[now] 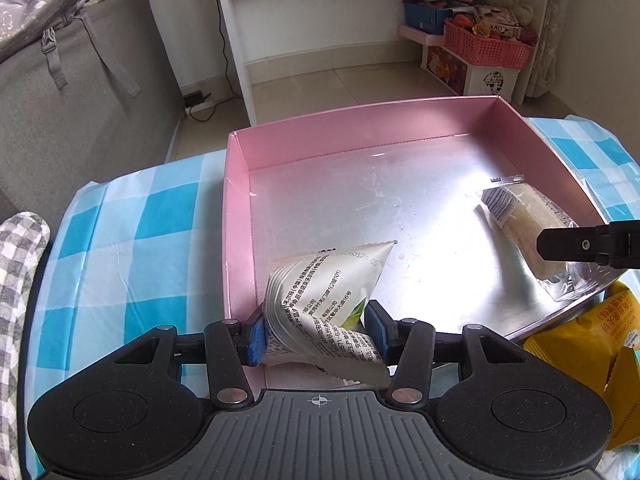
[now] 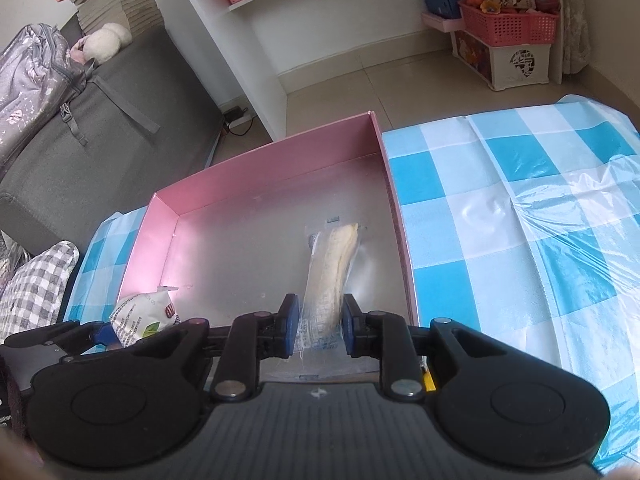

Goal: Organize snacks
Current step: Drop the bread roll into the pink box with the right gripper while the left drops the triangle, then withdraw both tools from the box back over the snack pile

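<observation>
A pink box (image 1: pixel 236 216) with a shiny silver floor stands on the blue checked tablecloth (image 1: pixel 132 240). My left gripper (image 1: pixel 317 332) is shut on a white snack packet (image 1: pixel 320 288) with printed text, held over the box's near left corner. A long pale snack bar in a clear wrapper (image 2: pixel 330 264) lies on the floor of the box (image 2: pixel 256 160) at its right side. My right gripper (image 2: pixel 319 326) straddles the bar's near end with its jaws slightly apart, a gap showing at the left pad. The white packet (image 2: pixel 140 316) also shows at the lower left of the right wrist view.
A yellow snack packet (image 1: pixel 592 344) lies on the cloth just right of the box's near edge. A grey sofa (image 1: pixel 80 100) and a white shelf unit (image 1: pixel 240 40) stand beyond the table. Checked fabric (image 1: pixel 20 280) sits at the left table edge. Bare tablecloth (image 2: pixel 520 220) spreads right of the box.
</observation>
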{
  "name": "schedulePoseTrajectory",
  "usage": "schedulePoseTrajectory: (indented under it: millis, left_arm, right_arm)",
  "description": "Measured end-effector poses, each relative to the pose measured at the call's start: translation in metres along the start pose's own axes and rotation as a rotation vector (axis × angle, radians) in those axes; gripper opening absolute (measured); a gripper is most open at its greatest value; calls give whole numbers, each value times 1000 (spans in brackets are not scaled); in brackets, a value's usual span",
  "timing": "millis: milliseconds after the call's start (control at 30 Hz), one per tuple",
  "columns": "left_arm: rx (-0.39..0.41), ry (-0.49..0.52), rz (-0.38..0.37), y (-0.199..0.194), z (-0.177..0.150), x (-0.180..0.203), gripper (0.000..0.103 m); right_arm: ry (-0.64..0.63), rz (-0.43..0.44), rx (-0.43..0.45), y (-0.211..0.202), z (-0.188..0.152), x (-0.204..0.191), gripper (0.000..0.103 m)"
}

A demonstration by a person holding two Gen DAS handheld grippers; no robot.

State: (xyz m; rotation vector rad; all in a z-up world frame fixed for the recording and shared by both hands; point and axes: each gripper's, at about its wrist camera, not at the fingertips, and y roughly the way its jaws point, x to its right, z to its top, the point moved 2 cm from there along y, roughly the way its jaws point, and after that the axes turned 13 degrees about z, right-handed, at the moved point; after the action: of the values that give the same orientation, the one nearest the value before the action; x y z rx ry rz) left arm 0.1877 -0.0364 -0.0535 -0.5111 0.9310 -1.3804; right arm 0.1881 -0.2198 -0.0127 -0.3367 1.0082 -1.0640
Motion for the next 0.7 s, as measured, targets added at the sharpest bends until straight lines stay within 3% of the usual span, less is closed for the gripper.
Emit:
schedulePoseTrajectory:
  millis: [33, 67, 100, 133, 200, 700]
  left_arm:
    - [9, -5, -9, -1, -1, -2, 50]
    - [17, -17, -19, -3, -2, -3, 50]
    - [21, -31, -33, -6, -3, -6, 56]
    - [24, -44, -43, -8, -3, -7, 69]
    - [42, -66, -73, -15, -5, -10, 80]
    - [71, -80, -77, -86, -32, -20, 94]
  right_arm:
    - [0, 6, 7, -3, 1, -1, 28]
    - [1, 9, 15, -6, 2, -2, 36]
    - [2, 14, 26, -9, 4, -3, 47]
    - [0, 15, 38, -13, 5, -5, 52]
    - [-4, 13, 59, -21, 6, -8, 62]
    - [-76, -16, 58, -63, -11, -29, 88]
